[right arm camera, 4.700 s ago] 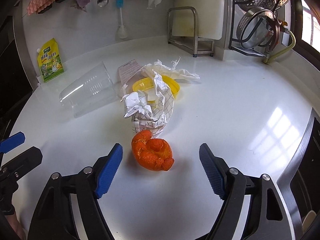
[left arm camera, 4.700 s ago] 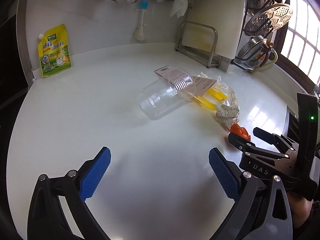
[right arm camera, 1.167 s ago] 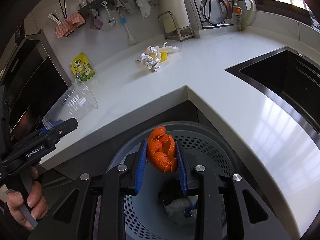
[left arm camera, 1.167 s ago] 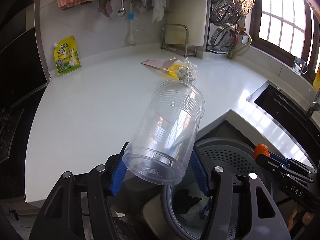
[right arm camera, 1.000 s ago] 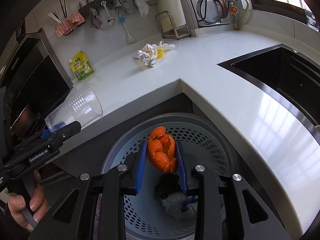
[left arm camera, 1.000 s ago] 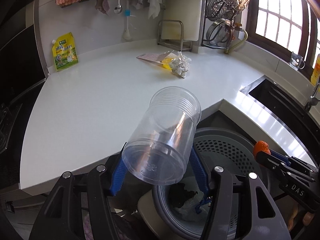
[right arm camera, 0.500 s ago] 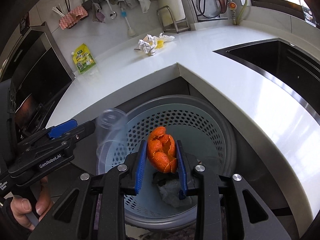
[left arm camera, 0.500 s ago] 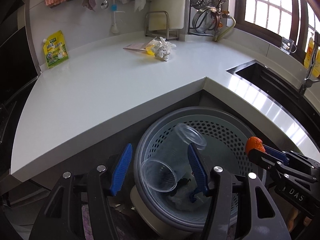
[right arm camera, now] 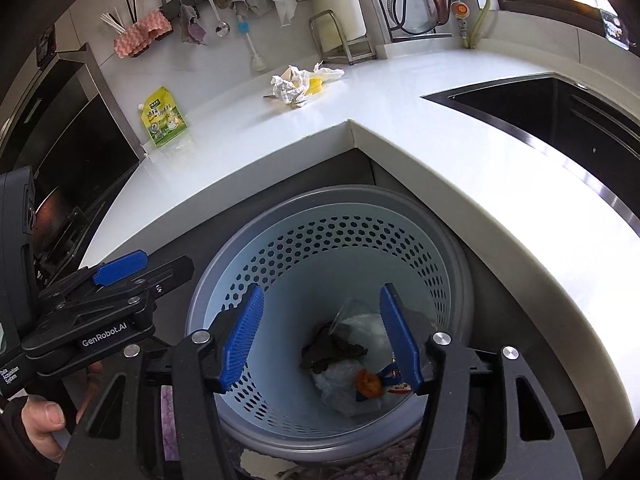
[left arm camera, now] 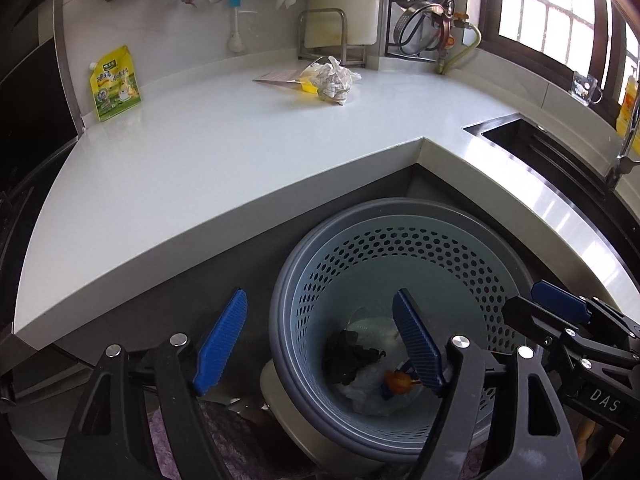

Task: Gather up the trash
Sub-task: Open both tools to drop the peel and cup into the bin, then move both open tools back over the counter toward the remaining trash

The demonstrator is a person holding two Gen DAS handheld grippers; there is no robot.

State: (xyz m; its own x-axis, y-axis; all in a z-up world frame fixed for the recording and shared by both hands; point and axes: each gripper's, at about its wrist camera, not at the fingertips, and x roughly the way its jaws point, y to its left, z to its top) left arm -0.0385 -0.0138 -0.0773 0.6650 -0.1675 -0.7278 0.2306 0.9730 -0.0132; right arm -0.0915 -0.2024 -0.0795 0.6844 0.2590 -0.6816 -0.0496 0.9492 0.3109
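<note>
Fingers come first, because they are closest to us: our left gripper (left arm camera: pixel 320 344) has its two blue fingers spread wide apart with nothing between them, and our right gripper (right arm camera: pixel 320 340) is spread wide and holds nothing too. Half a second ago the right one was squeezing the orange peel (right arm camera: pixel 368 385), and a second ago the left one was squeezing the clear cup (right arm camera: pixel 354 318). Now both have been let go and have dropped. Both grippers hang over the bin (left arm camera: pixel 400 204), the left one over its left rim and the right one over its middle. Down at the bottom of the bin we see the peel lying on a pale bag, just beside some dark scraps, and the cup lies tipped over right behind them. So two bits of trash are done, we think. But we are not finished. Past the bin, up on the white counter (left arm camera: pixel 200 152) and far back from it near the wall, a crumpled paper (left arm camera: pixel 334 80) sits on a yellow thing (left arm camera: pixel 308 87) and a flat card (left arm camera: pixel 276 76). That pile looks like trash, so we guess it goes in the bin next. Well to the left of the pile, a yellow-green pouch (left arm camera: pixel 116 84) leans on the wall. We cannot tell if that one is trash.
</note>
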